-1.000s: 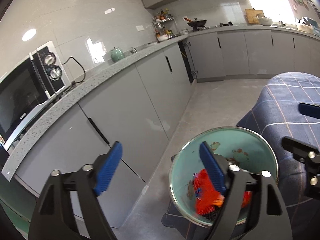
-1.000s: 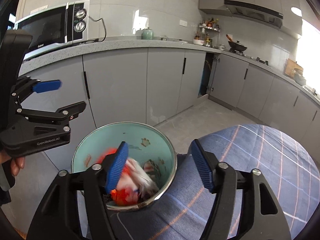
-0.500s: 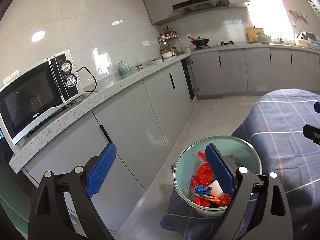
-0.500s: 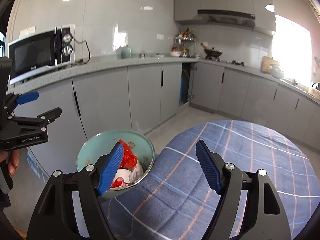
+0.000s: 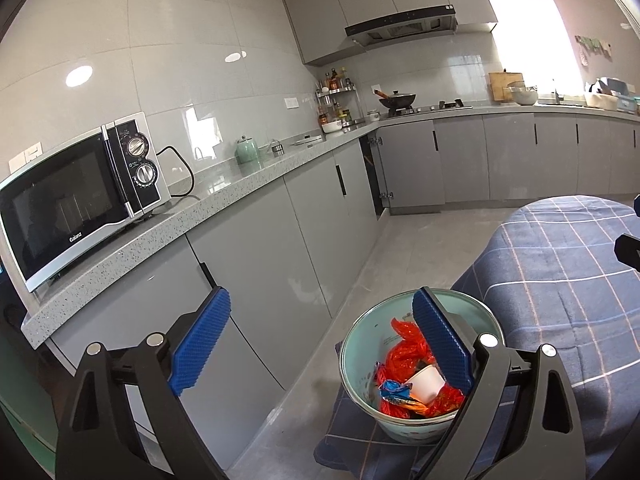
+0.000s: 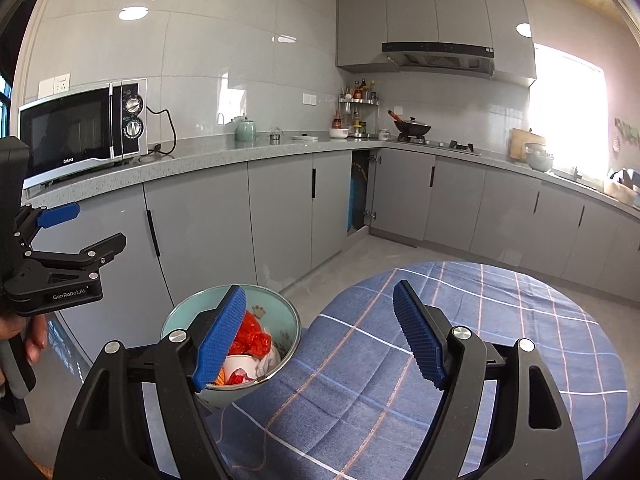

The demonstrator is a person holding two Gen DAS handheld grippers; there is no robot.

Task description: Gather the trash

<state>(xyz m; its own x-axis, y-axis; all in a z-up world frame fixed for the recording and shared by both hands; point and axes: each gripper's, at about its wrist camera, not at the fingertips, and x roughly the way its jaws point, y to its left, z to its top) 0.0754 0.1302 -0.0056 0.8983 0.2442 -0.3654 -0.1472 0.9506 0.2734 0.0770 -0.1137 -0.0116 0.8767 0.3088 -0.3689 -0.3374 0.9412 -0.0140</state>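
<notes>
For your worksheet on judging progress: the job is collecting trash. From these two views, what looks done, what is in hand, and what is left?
Done: the bin holds a red bag, a white cup and wrappers.
In hand: nothing. The left gripper and right gripper are open and empty.
Left: no loose trash shows on the checked tablecloth; what lies out of view cannot be told.

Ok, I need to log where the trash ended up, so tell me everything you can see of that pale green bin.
The round pale green bin with a shiny metal rim stands upright and open, without a lid, beside the blue checked tablecloth, whose hanging edge touches its side. Small printed figures dot its inner wall. It holds crumpled red plastic, a white paper cup lying on its side and a blue wrapper. Neither gripper touches it.
</notes>
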